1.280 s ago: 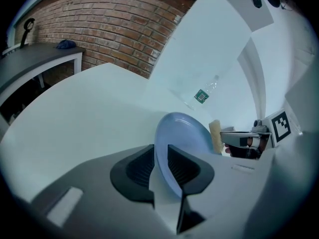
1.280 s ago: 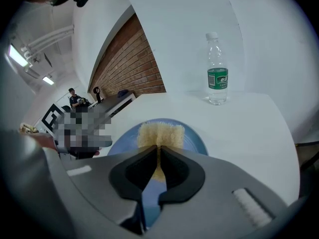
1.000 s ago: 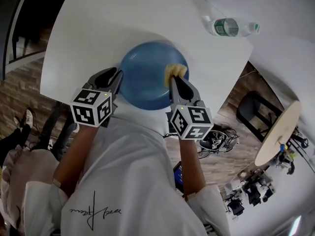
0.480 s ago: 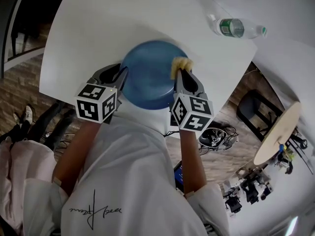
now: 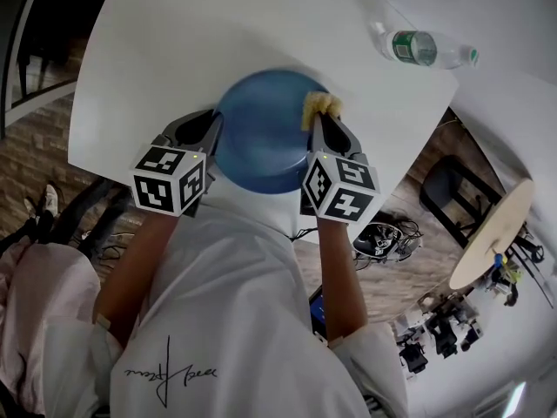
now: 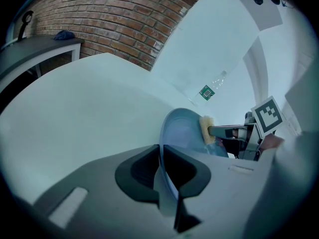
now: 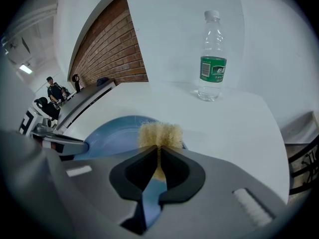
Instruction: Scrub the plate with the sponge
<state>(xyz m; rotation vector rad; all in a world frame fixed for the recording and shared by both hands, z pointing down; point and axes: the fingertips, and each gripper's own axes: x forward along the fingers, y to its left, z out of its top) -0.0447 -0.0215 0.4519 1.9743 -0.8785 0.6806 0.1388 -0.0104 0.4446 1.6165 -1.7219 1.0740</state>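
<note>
A blue plate [image 5: 261,129] lies on the white table [image 5: 174,42], near its front edge. My left gripper [image 5: 211,127] is shut on the plate's left rim; the left gripper view shows the rim [image 6: 164,148] pinched between the jaws. My right gripper [image 5: 319,122] is shut on a yellow sponge [image 5: 320,105], which rests on the plate's right edge. In the right gripper view the sponge [image 7: 159,134] bulges out past the closed jaws, over the blue plate [image 7: 117,133].
A clear water bottle with a green label [image 5: 422,49] lies at the table's far right; it shows as the bottle [image 7: 212,59] beyond the sponge. The table's front edge [image 5: 287,229] runs just under both grippers. A brick wall [image 6: 109,19] stands behind.
The right gripper has carried the sponge farther away along the plate's right edge. The left gripper keeps its hold on the rim with little movement.
</note>
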